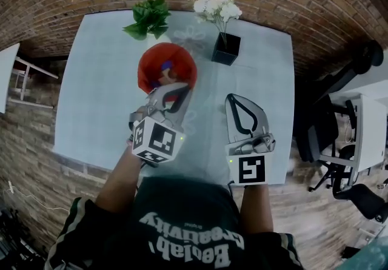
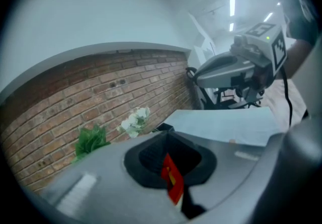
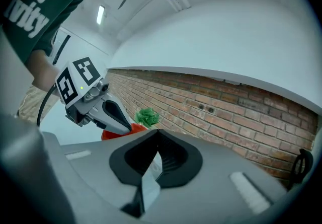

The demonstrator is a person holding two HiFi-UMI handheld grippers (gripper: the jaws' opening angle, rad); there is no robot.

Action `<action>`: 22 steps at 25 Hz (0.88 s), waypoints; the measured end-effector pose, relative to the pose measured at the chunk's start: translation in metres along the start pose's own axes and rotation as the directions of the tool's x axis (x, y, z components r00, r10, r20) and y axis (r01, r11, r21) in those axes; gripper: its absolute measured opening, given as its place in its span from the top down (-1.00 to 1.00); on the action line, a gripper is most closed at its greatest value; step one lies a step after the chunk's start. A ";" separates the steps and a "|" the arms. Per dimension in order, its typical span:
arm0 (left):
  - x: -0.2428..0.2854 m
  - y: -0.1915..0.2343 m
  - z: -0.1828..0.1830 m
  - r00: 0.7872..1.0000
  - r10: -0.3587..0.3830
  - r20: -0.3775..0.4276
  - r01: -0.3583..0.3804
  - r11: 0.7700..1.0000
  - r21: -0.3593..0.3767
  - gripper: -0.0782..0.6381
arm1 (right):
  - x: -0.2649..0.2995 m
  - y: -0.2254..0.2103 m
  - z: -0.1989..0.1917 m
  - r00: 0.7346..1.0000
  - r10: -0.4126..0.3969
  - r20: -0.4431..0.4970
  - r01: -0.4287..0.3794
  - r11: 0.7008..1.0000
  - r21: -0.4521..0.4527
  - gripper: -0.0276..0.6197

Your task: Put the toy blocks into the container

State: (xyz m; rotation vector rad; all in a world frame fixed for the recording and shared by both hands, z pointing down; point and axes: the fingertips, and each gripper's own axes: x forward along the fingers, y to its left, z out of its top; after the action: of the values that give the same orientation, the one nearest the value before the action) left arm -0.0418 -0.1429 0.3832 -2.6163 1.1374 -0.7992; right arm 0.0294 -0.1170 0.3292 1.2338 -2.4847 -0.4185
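A red bowl-shaped container (image 1: 159, 59) stands on the pale table (image 1: 97, 93), with a purple-blue toy block (image 1: 166, 67) and other pieces inside it. My left gripper (image 1: 180, 90) hangs over the container's near rim with its jaws shut. In the left gripper view the left gripper (image 2: 168, 140) shows only a thin slit, with red and a bit of yellow behind it. My right gripper (image 1: 232, 99) is to the right of the container, above bare table, also shut. The right gripper (image 3: 158, 135) has nothing between its jaws. The right gripper view also shows the left gripper (image 3: 126, 128) in front of the container (image 3: 137, 128).
A green plant (image 1: 148, 18) and white flowers in a black square vase (image 1: 225, 49) stand at the table's far edge. Black office chairs (image 1: 339, 135) are off to the right. A brick wall (image 3: 226, 107) is behind the table.
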 end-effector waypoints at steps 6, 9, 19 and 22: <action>0.031 -0.043 0.019 0.997 -0.080 0.013 0.080 0.996 0.030 0.78 | -0.032 -0.027 -0.024 0.998 -0.058 -0.023 0.058 0.998 0.015 0.89; 0.046 -0.063 0.031 0.993 -0.117 0.022 0.116 0.992 0.048 0.78 | -0.050 -0.044 -0.038 0.995 -0.088 -0.050 0.089 0.996 0.018 0.89; 0.080 -0.112 0.043 0.971 -0.237 -0.034 0.239 0.962 0.129 0.78 | -0.076 -0.071 -0.064 0.992 -0.118 -0.051 0.121 0.991 0.057 0.89; 0.100 -0.142 0.018 0.919 -0.363 -0.150 0.391 0.884 0.255 0.65 | -0.078 -0.072 -0.077 0.991 -0.108 -0.078 0.113 0.991 0.070 0.89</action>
State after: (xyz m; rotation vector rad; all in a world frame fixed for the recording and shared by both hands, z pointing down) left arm 0.1123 -0.1177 0.4599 -2.6036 0.4793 -1.0842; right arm 0.1568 -0.1046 0.3568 1.3951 -2.3971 -0.3038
